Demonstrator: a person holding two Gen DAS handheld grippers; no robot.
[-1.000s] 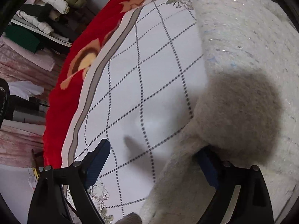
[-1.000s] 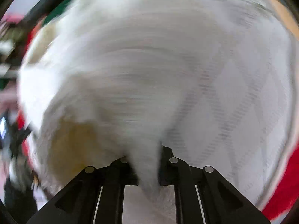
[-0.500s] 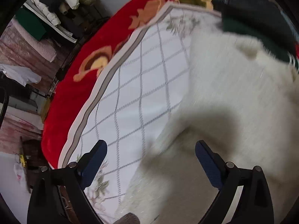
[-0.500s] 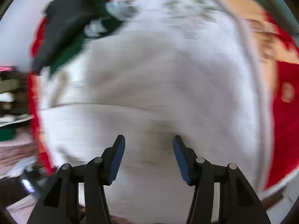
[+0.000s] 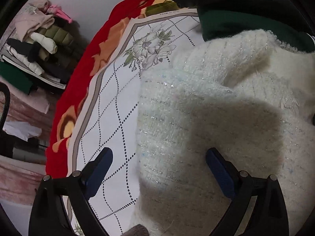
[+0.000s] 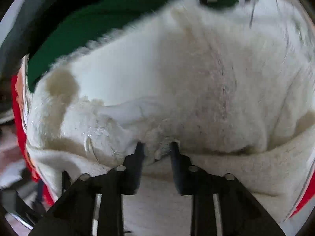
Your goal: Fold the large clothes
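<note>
White quilted bedspread (image 5: pixel 110 106) with a dotted diamond grid and a grey flower print lies over a red blanket (image 5: pixel 78 90) patterned with orange leaves; a small line of print sits on the bedspread's far border, too small to read. Off the bed's left edge, a shelf (image 5: pixel 37 45) carries stacked folded clothes. Covering most of the bedspread's right side is the fuzzy white sweater (image 5: pixel 206 118), threaded with glittery strands. At the bed's far edge a dark green garment (image 5: pixel 236 23) with white stripes touches the sweater's upper border. The left gripper (image 5: pixel 159 169) hovers with its blue-padded fingers spread wide, straddling the sweater's left edge and gripping nothing. The right gripper (image 6: pixel 156 151) is closing its fingers on a bunched fold of the sweater, fabric caught between them.
</note>
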